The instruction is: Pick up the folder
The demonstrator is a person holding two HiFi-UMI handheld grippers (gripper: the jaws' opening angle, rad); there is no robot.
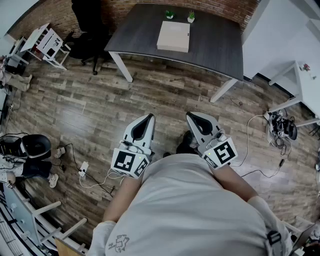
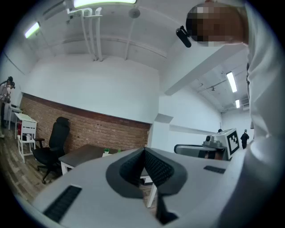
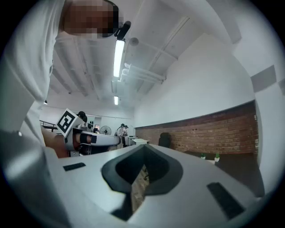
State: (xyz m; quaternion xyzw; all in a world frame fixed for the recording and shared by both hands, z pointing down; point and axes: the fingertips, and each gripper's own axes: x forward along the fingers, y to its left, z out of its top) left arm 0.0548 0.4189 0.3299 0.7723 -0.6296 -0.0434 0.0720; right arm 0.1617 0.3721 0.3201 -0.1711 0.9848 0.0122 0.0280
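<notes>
The folder (image 1: 173,36) lies flat near the far edge of the dark table (image 1: 215,45), and the person stands well apart from it on the wooden floor. The left gripper (image 1: 149,117) and the right gripper (image 1: 190,116) are both held level in front of the body, each with its jaws pressed together and nothing between them. The first risk is probably on the way: white cables (image 1: 100,181) lie on the floor near the person's left side, and another cable (image 1: 250,145) runs at the right, so a careless step could catch one of them. The second risk is at the table. The folder looks thin and lies flat, so jaws that open too late or come from above may only push it, and it may slide over the smooth top. The 2 small plants (image 1: 169,14) stand just behind the folder, and a push in that direction could knock them over. If the jaws take only the top cover, the folder may fall open.
</notes>
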